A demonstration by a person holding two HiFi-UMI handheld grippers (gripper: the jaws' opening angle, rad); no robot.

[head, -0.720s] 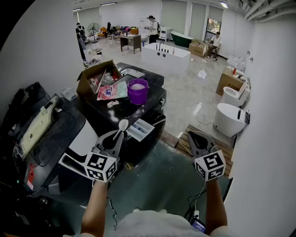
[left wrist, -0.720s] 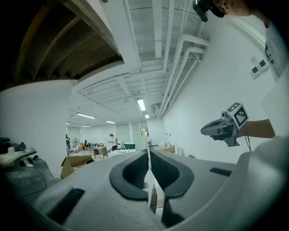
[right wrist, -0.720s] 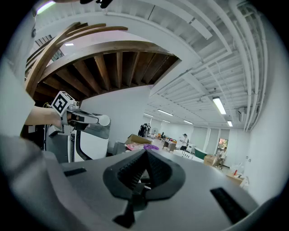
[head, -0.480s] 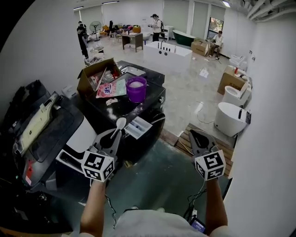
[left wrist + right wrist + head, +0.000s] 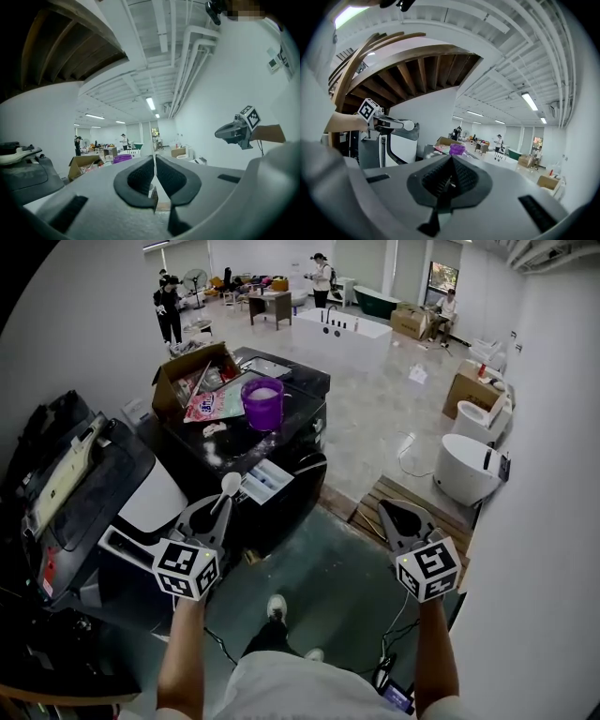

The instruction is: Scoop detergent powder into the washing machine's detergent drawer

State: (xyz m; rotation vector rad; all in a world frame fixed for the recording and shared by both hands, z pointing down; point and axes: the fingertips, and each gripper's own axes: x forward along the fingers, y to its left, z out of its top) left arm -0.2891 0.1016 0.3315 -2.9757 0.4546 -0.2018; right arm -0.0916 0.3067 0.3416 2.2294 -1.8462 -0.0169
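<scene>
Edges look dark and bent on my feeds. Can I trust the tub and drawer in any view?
Head view: fisheye bend, black corners, yet the purple tub and open detergent drawer sit mid-frame, sharp, evenly lit, no glare. Left gripper view: the left gripper looms soft in front; tub tiny. Right gripper view: dark rim, right gripper slightly blurred, tub small.

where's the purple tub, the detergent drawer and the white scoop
purple tub (image 5: 263,412): head view, on its front wall, below the white powder.
detergent drawer (image 5: 265,481): head view, on the pulled-out tray.
scoop (image 5: 231,484): head view, on its round white bowl.
</scene>
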